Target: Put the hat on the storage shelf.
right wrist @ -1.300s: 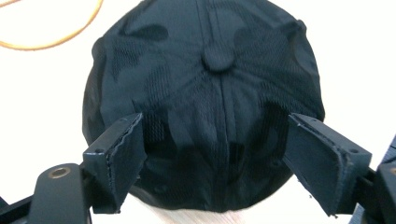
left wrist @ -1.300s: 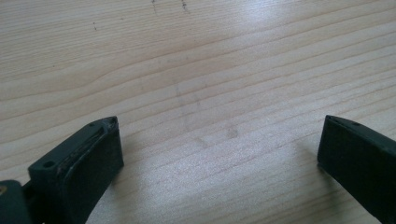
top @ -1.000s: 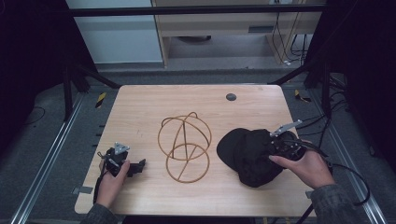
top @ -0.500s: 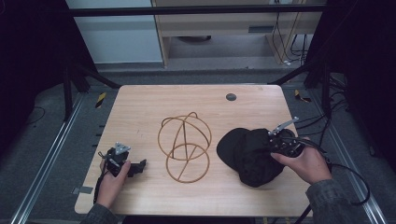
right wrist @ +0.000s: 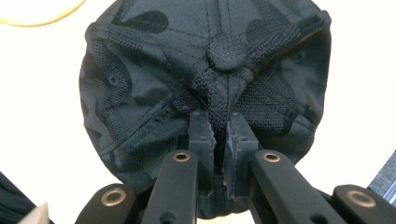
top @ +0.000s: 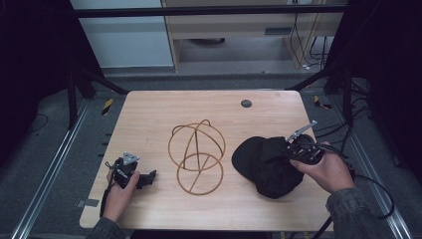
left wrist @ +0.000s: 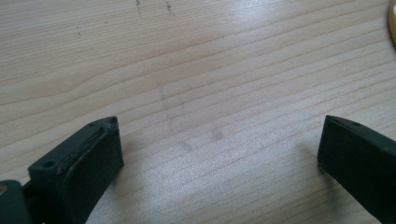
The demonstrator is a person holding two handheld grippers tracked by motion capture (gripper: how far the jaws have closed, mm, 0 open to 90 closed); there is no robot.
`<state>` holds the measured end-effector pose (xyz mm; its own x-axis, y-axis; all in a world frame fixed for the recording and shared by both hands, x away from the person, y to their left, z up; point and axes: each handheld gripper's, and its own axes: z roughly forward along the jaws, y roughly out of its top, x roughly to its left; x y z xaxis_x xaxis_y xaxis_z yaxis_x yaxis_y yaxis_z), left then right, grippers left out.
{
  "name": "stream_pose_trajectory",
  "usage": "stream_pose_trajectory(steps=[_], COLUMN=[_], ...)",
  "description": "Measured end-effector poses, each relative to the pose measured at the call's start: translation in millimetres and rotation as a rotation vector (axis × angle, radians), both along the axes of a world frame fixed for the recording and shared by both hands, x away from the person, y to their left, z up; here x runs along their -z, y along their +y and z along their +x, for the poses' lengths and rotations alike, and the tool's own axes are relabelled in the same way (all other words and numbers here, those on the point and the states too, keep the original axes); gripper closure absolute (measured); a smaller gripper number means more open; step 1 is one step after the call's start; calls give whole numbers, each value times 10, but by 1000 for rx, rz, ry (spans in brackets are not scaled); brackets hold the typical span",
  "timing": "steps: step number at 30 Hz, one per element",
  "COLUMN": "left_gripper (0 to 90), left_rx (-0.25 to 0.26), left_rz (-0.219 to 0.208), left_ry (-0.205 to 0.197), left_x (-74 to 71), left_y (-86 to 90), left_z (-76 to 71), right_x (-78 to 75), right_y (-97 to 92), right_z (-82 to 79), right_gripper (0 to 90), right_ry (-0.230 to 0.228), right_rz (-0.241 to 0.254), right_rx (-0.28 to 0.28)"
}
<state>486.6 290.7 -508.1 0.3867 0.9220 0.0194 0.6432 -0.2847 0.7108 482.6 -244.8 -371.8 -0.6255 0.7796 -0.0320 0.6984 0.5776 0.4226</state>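
Observation:
A black cap (top: 266,164) lies on the right side of the wooden table (top: 149,114). My right gripper (top: 293,148) is shut on the cap (right wrist: 205,70), pinching a fold of mesh fabric just below the crown button (right wrist: 226,46) between its jaws. A brass-coloured wire cap stand (top: 196,154) sits at the table's middle, to the left of the cap. My left gripper (top: 147,177) rests low over the table near the front left, open, with bare wood (left wrist: 215,135) between its two black fingers (left wrist: 88,158).
A small dark round hole (top: 246,103) marks the table's far side. Metal frame rails (top: 54,164) run along both sides of the table. A cable (top: 373,181) trails from the right gripper off the right edge.
The right gripper has shifted slightly and the cap's fabric has bunched a little under it. The left gripper has stayed where it was.

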Motion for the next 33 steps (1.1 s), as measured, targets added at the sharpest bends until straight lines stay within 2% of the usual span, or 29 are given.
stream_pose_trajectory(steps=[7, 13, 16, 22, 23, 26, 30, 33], left_gripper=[0, 0, 0, 0, 0, 0, 0, 0], left_rx=[3, 1, 3, 6, 6, 7, 8, 9], left_rz=[-1, -3, 0, 0, 0, 0, 1, 1], left_ry=[0, 0, -2, 0, 0, 0, 1, 2], left_x=[0, 0, 0, -1, -1, -1, -2, -3], left_y=[-4, -9, -9, -12, -12, -13, -14, -17], left_z=[0, -1, 0, -1, -1, -1, -2, -3], right_x=[-213, -451, -519, -667, -719, -781, -966, -1038], right_y=[54, 95, 98, 91, 85, 79, 72, 74], right_z=[30, 68, 70, 60, 58, 55, 36, 22], right_gripper=[851, 857, 858, 860, 860, 860, 860, 861], right_ry=[2, -26, -34, -47, -55, -67, -107, -126], right_rz=[-11, -25, -25, -5, 14, 30, 67, 80], right_rx=[-17, -27, -25, -22, -17, -10, 8, 10])
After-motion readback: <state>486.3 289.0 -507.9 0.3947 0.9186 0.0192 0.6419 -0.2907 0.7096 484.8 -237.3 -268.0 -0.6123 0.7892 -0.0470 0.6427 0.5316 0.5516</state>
